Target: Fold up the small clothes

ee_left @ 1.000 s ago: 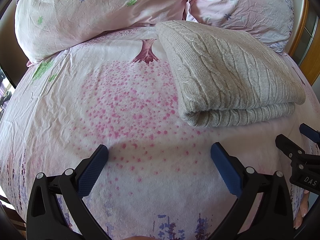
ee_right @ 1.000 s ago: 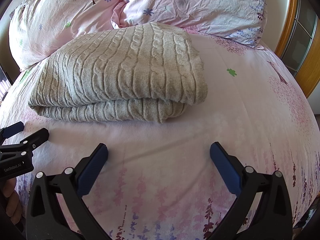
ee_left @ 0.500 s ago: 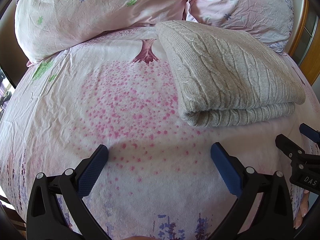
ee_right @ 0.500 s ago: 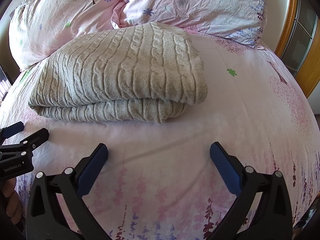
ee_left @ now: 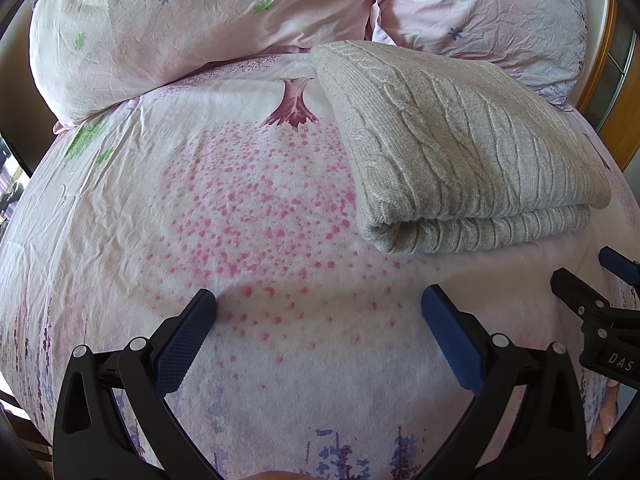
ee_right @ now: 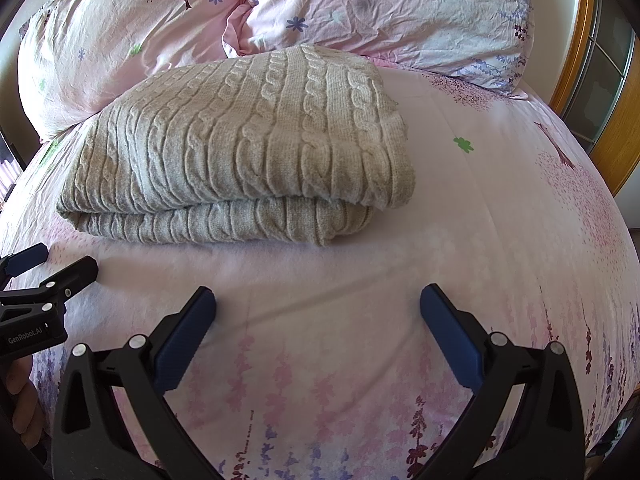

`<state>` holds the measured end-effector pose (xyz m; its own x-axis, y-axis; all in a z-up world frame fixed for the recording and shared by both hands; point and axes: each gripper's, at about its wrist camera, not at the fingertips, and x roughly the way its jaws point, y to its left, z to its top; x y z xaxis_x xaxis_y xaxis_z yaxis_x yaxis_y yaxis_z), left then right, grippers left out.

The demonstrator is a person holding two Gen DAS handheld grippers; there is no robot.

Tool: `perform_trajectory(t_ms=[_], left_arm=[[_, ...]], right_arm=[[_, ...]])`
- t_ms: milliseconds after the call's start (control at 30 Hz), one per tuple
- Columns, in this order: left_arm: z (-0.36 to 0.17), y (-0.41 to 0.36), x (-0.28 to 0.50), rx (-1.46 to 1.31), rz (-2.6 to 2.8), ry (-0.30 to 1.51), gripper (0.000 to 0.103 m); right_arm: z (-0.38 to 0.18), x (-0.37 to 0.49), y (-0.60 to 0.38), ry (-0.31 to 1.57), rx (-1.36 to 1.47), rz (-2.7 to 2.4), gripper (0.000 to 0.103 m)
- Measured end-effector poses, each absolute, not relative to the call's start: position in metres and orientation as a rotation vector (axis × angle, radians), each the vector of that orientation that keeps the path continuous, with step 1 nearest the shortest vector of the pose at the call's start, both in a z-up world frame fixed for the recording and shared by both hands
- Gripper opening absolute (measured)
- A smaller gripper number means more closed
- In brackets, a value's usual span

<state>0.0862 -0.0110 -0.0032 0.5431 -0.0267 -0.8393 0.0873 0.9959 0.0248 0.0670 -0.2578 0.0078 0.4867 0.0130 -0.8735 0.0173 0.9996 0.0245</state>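
From where I sit the grey cable-knit sweater (ee_right: 236,140) already looks folded into a thick rectangle, so I judge the step in hand to be either one last fold or simply tidying and letting it be. If I go for another fold, I would bring both tools in low along the sheet, slide one finger under the doubled near edge rather than pinching only the top layer, and lift both corners at the same pace so the bulky knit does not slump or twist; it is heavy, stretchy fabric and will sag between two grips. The left gripper (ee_left: 319,312) stands wide apart and holds nothing, hovering over the pink floral bedsheet (ee_left: 248,208); the sweater (ee_left: 460,152) lies ahead of it and off to its right, near but not touching. The right gripper (ee_right: 318,304) is likewise spread wide and empty, with the sweater ahead and slightly to its left, its near folded edge just beyond the fingertips. The garment rests mid-bed, its far end close against the two pillows (ee_right: 380,4). Its right corner overhangs the lower layer a little; whether sleeves are tucked inside I cannot tell from these angles.
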Motion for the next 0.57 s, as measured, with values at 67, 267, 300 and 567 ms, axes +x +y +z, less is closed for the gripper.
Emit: perform_trajectory(t_ms=[67, 267, 300, 567], left_arm=[[-0.0032, -0.0111, 0.0860, 0.066, -0.068, 0.995, 0.102], [-0.0031, -0.0111, 0.0867, 0.067, -0.069, 0.995, 0.102], [-0.0031, -0.0111, 0.0866, 0.067, -0.069, 0.994, 0.102], [-0.0031, -0.0111, 0.0869, 0.069, -0.071, 0.995, 0.102]], right_arm=[[0.0078, 0.0670, -0.2578, 1.063, 0.031, -0.003, 0.101], [0.0078, 0.0669, -0.2577, 1.062, 0.031, -0.003, 0.101], [0.0076, 0.0667, -0.2578, 1.062, 0.031, -0.003, 0.101], [0.0078, 0.0669, -0.2575, 1.062, 0.032, -0.004, 0.101]])
